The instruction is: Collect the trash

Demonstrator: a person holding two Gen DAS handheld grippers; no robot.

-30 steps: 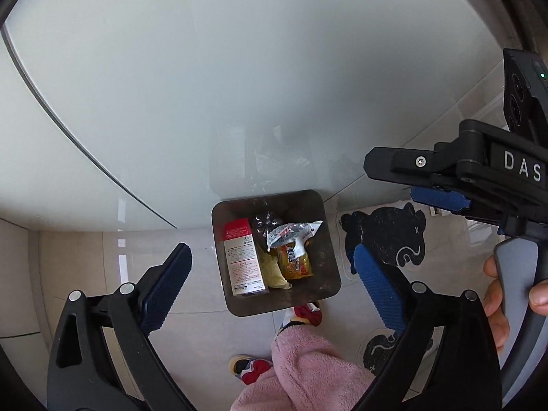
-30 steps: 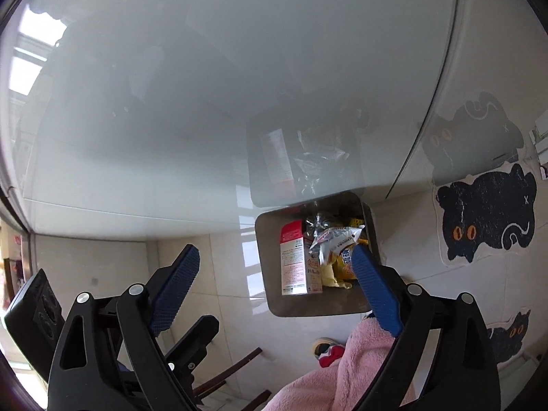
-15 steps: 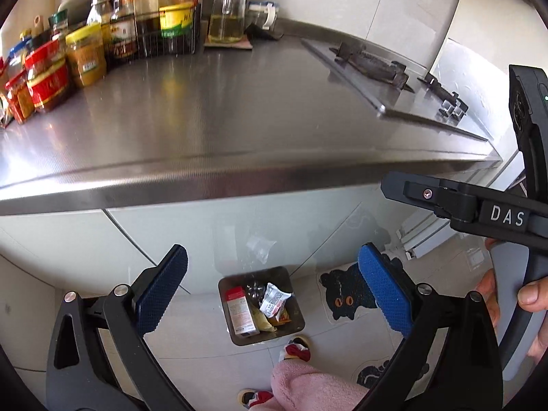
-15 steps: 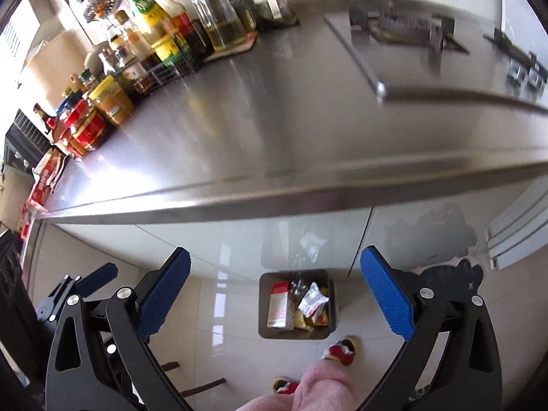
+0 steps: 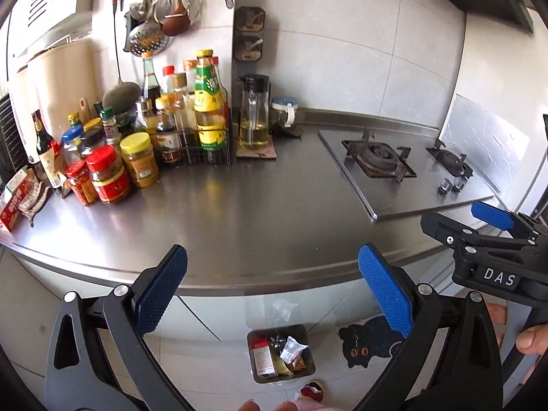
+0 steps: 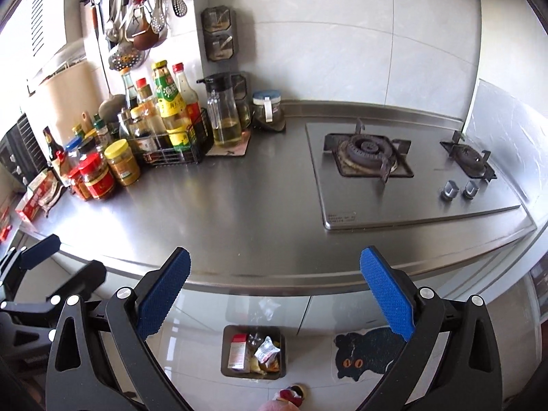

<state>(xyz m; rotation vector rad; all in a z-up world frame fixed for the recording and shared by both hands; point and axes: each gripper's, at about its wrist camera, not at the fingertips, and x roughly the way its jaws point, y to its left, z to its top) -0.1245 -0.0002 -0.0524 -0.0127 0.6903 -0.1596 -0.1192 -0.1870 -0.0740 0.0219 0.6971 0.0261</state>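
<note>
A dark square trash bin point(image 5: 310, 371) stands on the floor below the counter edge, holding a red-and-white carton point(image 5: 263, 356), a silver wrapper point(image 5: 293, 345) and other packets. It also shows in the right wrist view point(image 6: 226, 371). My left gripper point(image 5: 272, 294) is open and empty, held high above the bin at the counter's front edge. My right gripper point(image 6: 274, 294) is open and empty, at the same height. The right gripper also shows at the right of the left wrist view point(image 5: 479, 229). The left gripper shows at the left of the right wrist view point(image 6: 44, 274).
A steel counter point(image 5: 274, 205) carries sauce bottles and jars point(image 5: 137, 144) at the left, an oil jug point(image 5: 253, 116) and a gas hob point(image 5: 404, 167) at the right. A red carton point(image 5: 13, 202) lies at the far left. A black cat mat point(image 5: 370, 342) lies on the floor.
Both grippers have risen from low over the bin to above the counter edge. The countertop and wall have come into view and the bin looks smaller. Both stayed open.
</note>
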